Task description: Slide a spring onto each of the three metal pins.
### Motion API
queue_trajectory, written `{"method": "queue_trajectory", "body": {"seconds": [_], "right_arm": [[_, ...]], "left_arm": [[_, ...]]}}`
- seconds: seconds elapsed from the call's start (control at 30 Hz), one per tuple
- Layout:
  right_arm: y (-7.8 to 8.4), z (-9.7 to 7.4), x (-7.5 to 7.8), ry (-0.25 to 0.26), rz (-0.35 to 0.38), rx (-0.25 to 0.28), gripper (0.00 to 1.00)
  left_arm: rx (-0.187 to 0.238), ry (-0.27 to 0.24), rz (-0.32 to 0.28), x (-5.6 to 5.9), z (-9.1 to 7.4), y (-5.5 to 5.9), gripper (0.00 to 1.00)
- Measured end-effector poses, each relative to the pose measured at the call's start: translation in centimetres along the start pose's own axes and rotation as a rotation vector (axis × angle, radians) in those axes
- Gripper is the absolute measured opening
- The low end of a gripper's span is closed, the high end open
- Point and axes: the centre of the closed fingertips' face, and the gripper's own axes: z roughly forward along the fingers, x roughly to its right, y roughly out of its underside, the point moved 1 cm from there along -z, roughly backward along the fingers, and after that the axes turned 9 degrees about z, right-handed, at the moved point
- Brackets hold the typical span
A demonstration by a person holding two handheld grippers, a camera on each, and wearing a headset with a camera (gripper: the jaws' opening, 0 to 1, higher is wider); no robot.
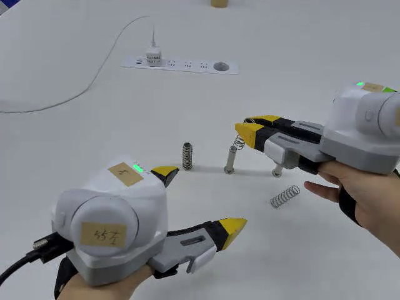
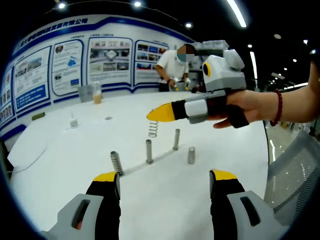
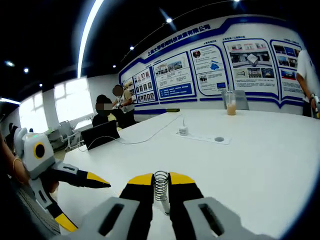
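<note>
As their view shows, right tongs (image 3: pixel 161 179) pinch spring (image 3: pixel 160 186).

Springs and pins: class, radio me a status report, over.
Left gripper open. Right gripper shut on spring, at top of middle pin. Left pin already sprung; third pin bare, loose spring nearby. Nothing in the way.

A: What does the head view's top edge cut off?
B: A tan object (image 1: pixel 219 3); what it is, I cannot tell.
A: Anything hidden?
B: The right gripper (image 1: pixel 244 125) covers the top of one pin (image 1: pixel 277 170) and part of the spring (image 1: pixel 238 144) it clamps.
</note>
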Motion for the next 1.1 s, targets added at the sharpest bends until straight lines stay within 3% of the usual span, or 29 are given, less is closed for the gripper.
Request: {"method": "queue_trajectory", "body": {"seconds": [0.47, 1.1], "right_arm": [[0.9, 1.3, 0.5, 0.012, -0.043, -0.024, 0.12], [2.4, 2.0, 0.4, 0.018, -0.135, -0.071, 0.12]], "left_arm": [[-0.006, -0.031, -0.029, -0.9, -0.1, 0.2, 0.83], [-0.017, -0.039, -0.038, -1.2, -0.1, 0.5, 0.84]]}}
